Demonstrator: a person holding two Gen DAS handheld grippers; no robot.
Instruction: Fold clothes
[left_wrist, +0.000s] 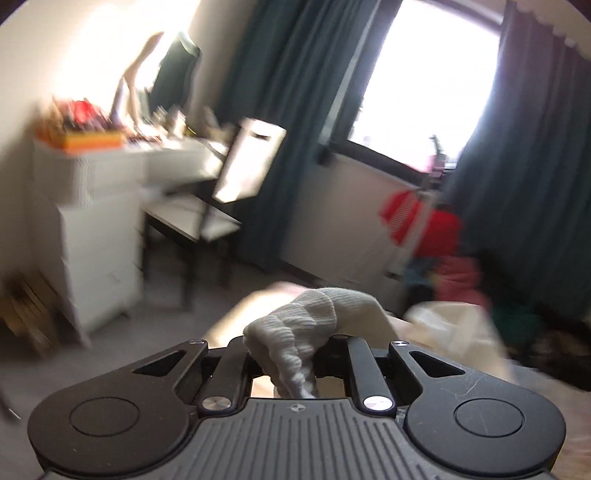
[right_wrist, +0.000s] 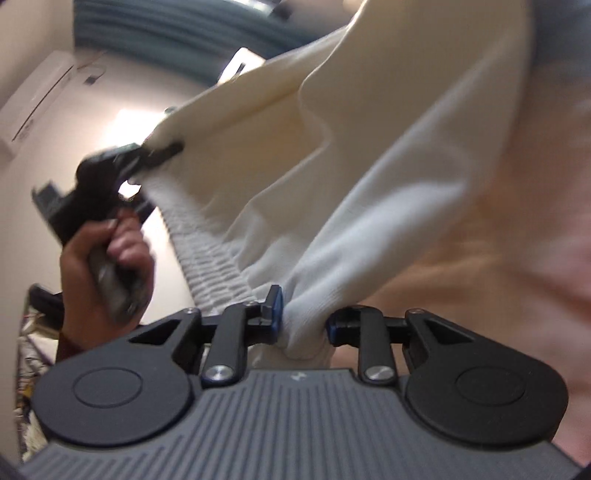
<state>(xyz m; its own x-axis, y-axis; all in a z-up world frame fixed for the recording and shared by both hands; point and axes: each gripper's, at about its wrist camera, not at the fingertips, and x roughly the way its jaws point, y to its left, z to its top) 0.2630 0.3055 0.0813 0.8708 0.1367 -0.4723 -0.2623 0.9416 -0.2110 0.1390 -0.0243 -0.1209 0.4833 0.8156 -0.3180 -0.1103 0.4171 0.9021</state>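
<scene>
A cream white knit garment (right_wrist: 332, 155) with a ribbed hem hangs stretched between both grippers, lifted in the air. My right gripper (right_wrist: 303, 325) is shut on a bunched corner of it. My left gripper (left_wrist: 291, 354) is shut on the ribbed edge (left_wrist: 306, 325), which bulges over the jaws. The left gripper also shows in the right wrist view (right_wrist: 155, 151), held by a hand (right_wrist: 107, 280), pinching the other corner of the hem.
A white dresser (left_wrist: 96, 236) with clutter, a chair (left_wrist: 221, 206) and a desk stand at the left. Dark green curtains (left_wrist: 524, 184) frame a bright window. Red and coloured clothes (left_wrist: 436, 229) are piled at the right. A pale bed surface (left_wrist: 461, 325) lies below.
</scene>
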